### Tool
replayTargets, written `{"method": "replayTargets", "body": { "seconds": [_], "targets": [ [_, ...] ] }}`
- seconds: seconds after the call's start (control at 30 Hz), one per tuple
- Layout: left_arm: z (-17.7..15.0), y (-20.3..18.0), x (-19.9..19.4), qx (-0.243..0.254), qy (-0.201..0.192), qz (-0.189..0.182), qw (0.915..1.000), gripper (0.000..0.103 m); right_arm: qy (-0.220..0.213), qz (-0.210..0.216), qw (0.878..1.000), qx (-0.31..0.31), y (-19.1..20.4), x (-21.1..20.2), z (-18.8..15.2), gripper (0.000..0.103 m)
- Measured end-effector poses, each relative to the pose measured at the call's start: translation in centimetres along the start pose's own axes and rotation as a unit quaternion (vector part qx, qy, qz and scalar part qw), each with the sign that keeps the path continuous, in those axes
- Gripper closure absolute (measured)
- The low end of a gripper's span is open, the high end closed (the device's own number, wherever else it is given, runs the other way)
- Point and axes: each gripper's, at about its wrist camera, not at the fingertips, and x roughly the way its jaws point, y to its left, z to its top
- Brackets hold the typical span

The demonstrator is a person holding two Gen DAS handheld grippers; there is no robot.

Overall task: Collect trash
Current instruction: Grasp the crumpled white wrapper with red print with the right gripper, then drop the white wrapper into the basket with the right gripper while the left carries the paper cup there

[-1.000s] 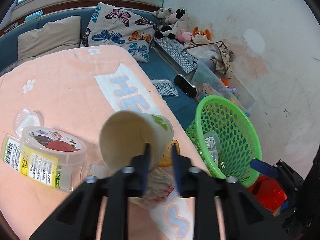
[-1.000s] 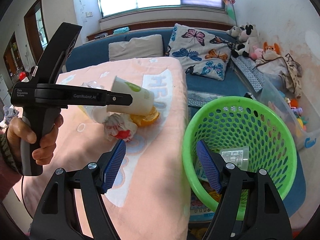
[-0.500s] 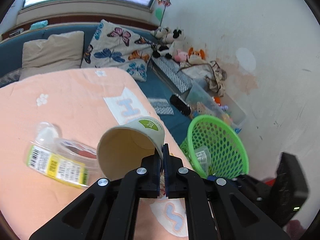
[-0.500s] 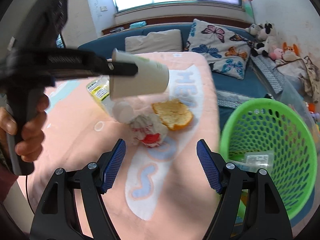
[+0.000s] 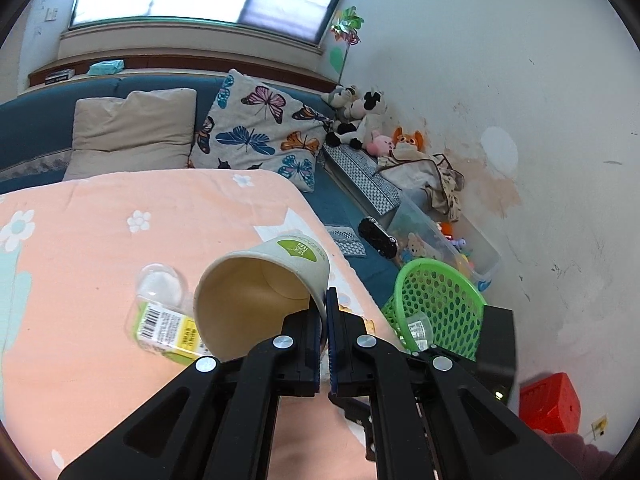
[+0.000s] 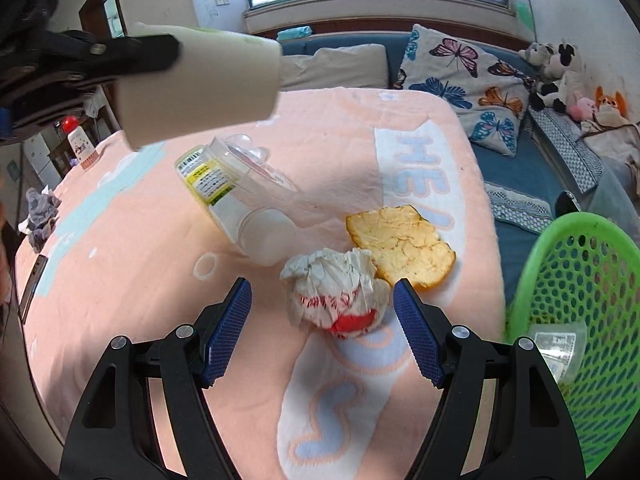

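My left gripper is shut on the rim of a white paper cup and holds it in the air above the pink blanket; the cup also shows in the right wrist view. My right gripper is open, its jaws on either side of a crumpled white and red wrapper on the blanket. An orange peel lies just behind the wrapper. A clear plastic jar with a yellow label lies on its side. The green mesh basket stands at the right with a clear cup in it.
The pink blanket covers the table. Behind it are a blue sofa with a beige cushion, a butterfly pillow and plush toys. A red box sits on the floor right of the basket.
My left gripper closed on the cup rim and lifted the cup up off the blanket. My right gripper moved left from the basket to the crumpled wrapper, still open.
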Motion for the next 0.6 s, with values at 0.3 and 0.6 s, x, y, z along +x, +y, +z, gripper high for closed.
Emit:
{"method": "replayTargets", "body": {
  "seconds": [0.3, 0.6],
  "targets": [
    [-0.3, 0.5, -0.6, -0.002, -0.001, -0.001, 1.0000, 0.100, 0.018, -0.008, 1.000, 0.011, -0.9, 2.2, -0.2, 0.041],
    [-0.2, 0.4, -0.5, -0.003, -0.001, -0.002, 1.0000, 0.100, 0.001, -0.006, 1.000, 0.004, -0.7, 0.4, -0.3, 0.048]
  ]
}}
